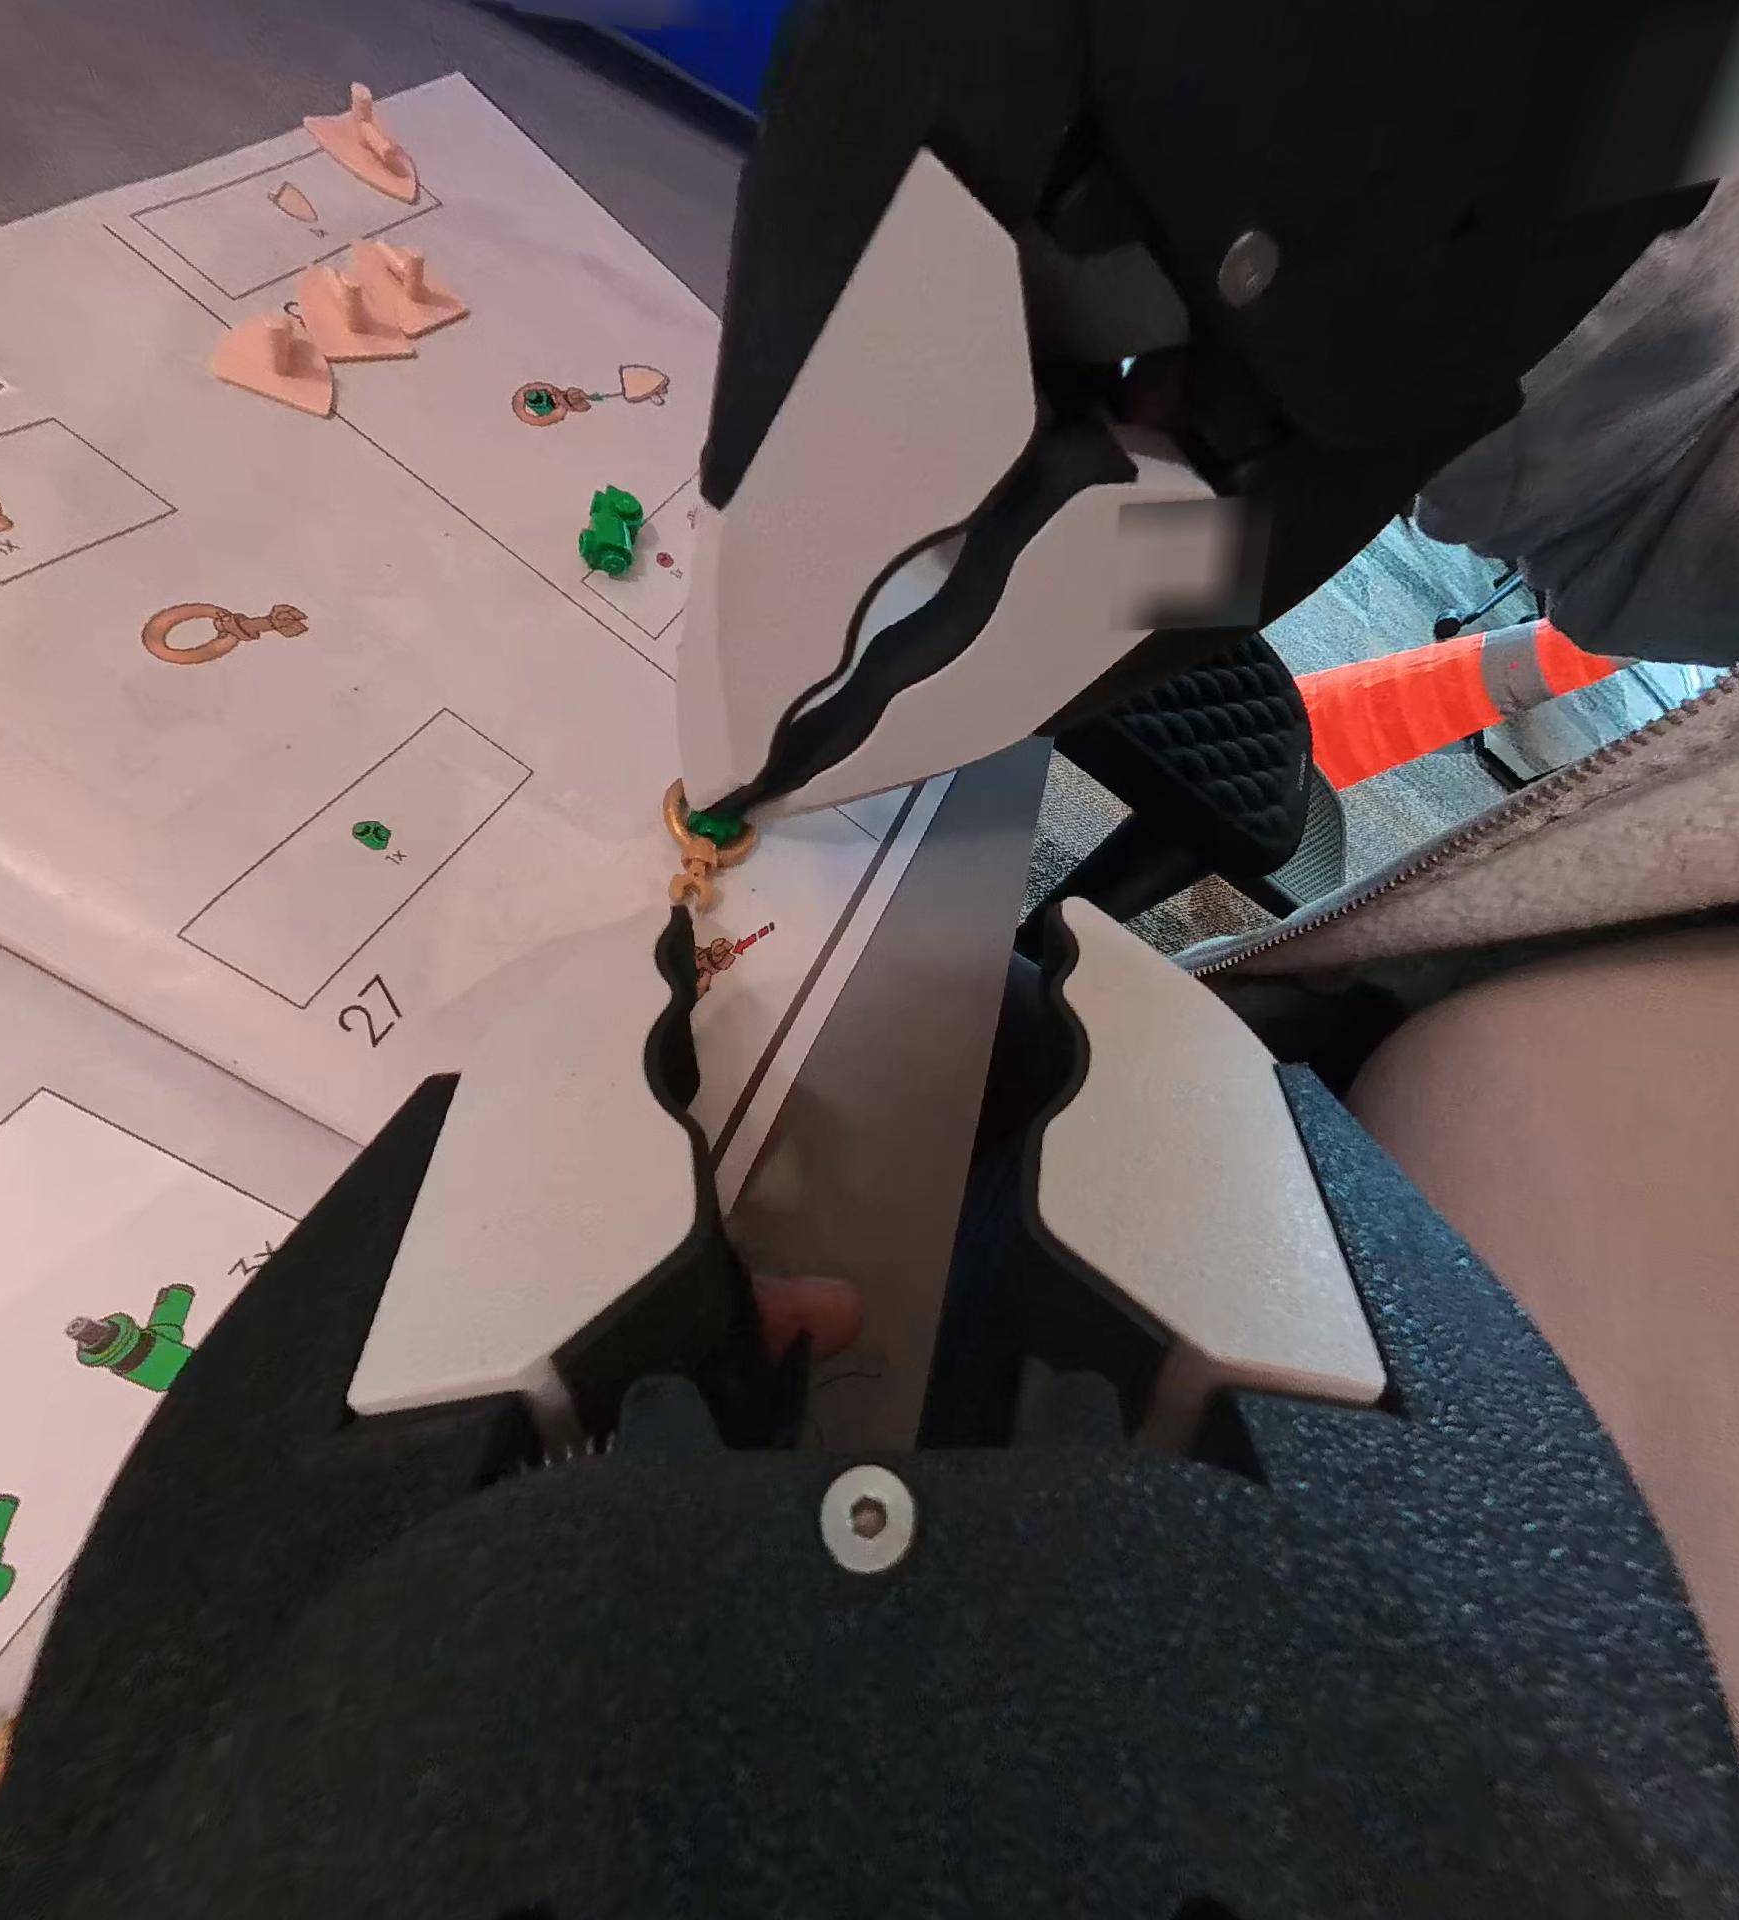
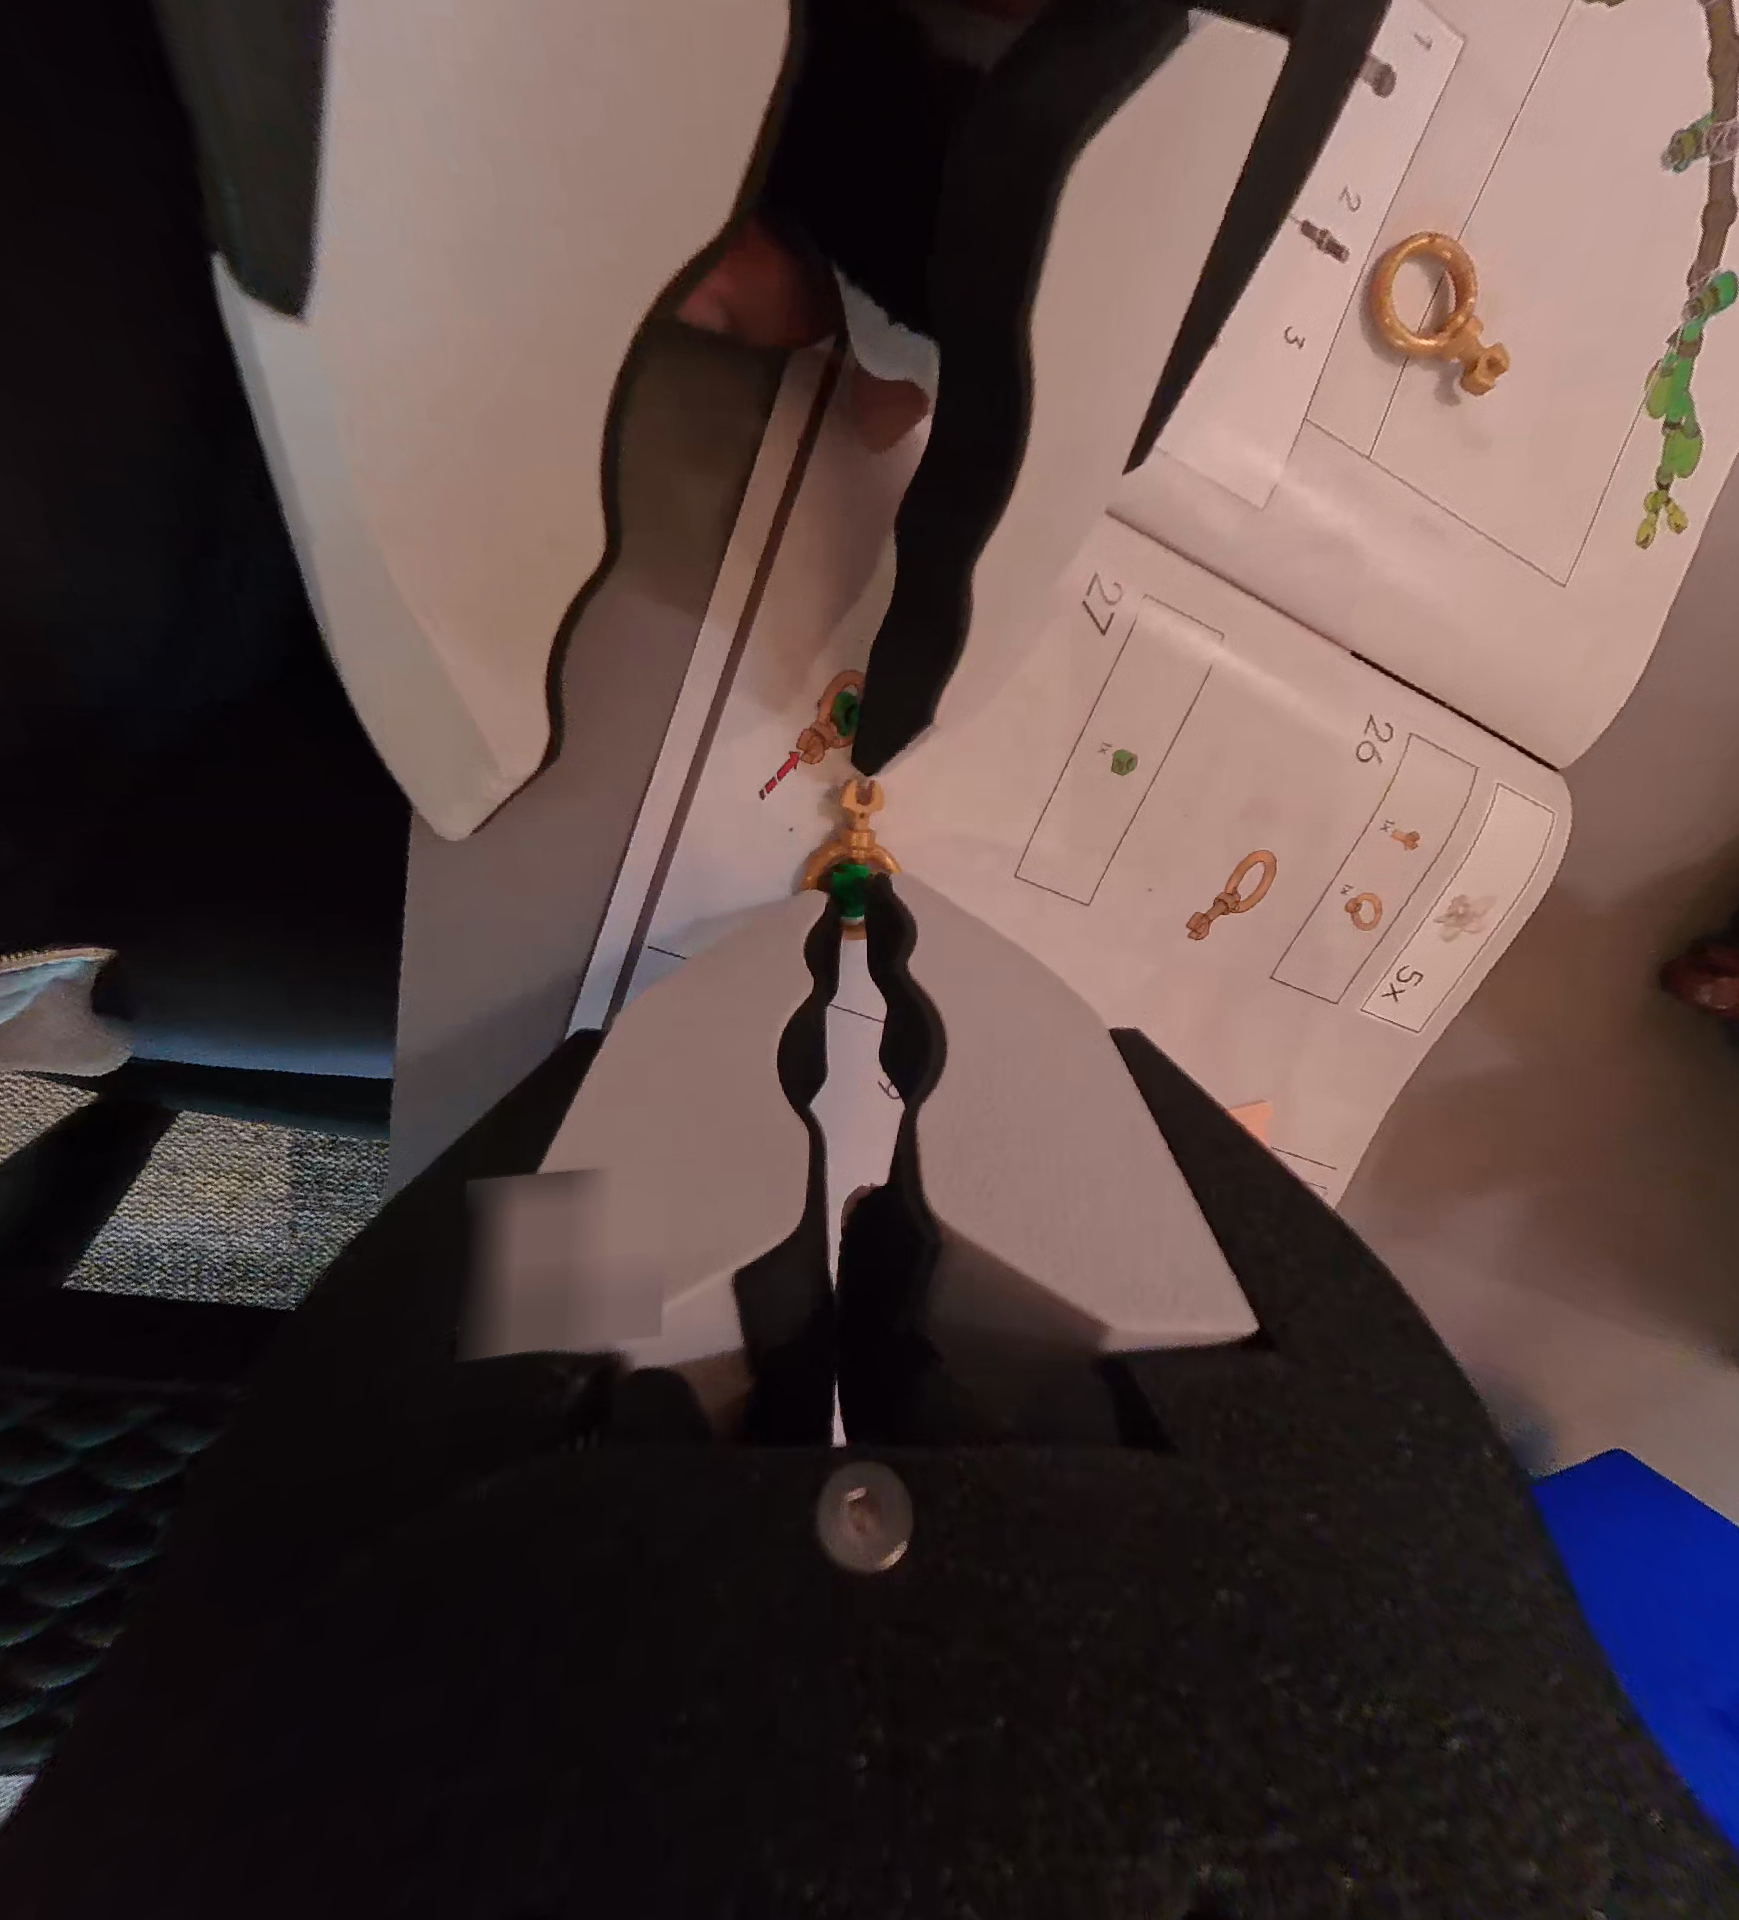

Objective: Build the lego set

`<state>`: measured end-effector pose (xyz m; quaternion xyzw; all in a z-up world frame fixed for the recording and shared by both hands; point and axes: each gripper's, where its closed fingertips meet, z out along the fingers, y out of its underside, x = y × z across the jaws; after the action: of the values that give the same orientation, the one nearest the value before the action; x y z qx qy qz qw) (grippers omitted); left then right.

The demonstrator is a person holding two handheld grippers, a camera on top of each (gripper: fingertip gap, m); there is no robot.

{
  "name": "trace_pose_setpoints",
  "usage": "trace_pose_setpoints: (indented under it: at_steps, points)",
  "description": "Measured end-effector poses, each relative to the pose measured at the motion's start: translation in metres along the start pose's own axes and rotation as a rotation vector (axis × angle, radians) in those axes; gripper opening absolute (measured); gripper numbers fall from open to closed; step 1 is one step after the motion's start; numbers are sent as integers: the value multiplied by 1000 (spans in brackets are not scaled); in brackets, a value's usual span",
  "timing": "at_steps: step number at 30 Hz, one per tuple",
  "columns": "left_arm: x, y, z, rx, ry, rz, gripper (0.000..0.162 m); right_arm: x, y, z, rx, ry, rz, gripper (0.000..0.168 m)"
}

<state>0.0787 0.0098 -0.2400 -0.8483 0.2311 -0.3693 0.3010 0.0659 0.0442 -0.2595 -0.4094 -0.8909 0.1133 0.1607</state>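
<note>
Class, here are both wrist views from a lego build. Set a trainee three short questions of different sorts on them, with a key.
1. True or false: the left gripper is open.
2. Which piece do the right gripper tips pinch? A) green stud inside the gold ring B) pink petal C) loose gold ring
3. Fill in: the loose green piece lies on the ____.

Key: 1 true; 2 A; 3 instruction booklet.
</note>
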Motion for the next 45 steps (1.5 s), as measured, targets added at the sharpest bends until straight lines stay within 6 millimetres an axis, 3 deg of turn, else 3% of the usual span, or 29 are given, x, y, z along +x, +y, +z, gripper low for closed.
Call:
trace_pose_setpoints:
  at_steps: [16, 23, 24, 27, 29, 31, 33, 36, 45]
  points:
    - [3, -2, -1, 54, -14, -25, 65, 1, -2, 1, -26, 15, -32, 5]
    - [3, -22, -16, 290, 97, -437, 84, 1, -2, 1, -10, 38, -24, 5]
    - [3, -21, -17, 314, 86, -472, 80, 1, -2, 1, -6, 42, -23, 5]
    - [1, -13, -18, 377, 64, -573, 38, 1, -3, 1, 9, 56, -17, 5]
    - [-3, -8, -17, 385, 42, -610, 25, 1, -3, 1, 21, 63, -14, 5]
    - [-7, -8, -17, 361, -3, -616, 25, 0, -3, 1, 32, 70, -11, 5]
    - [-8, -6, -12, 293, -53, -610, 39, 0, -3, 1, 45, 80, -3, 5]
    - [-5, -6, -10, 246, -82, -623, 48, 0, -3, 0, 69, 113, 21, 5]
    - [-14, -10, -1, 103, -228, -720, 39, 1, -3, -1, 146, 210, 137, 4]
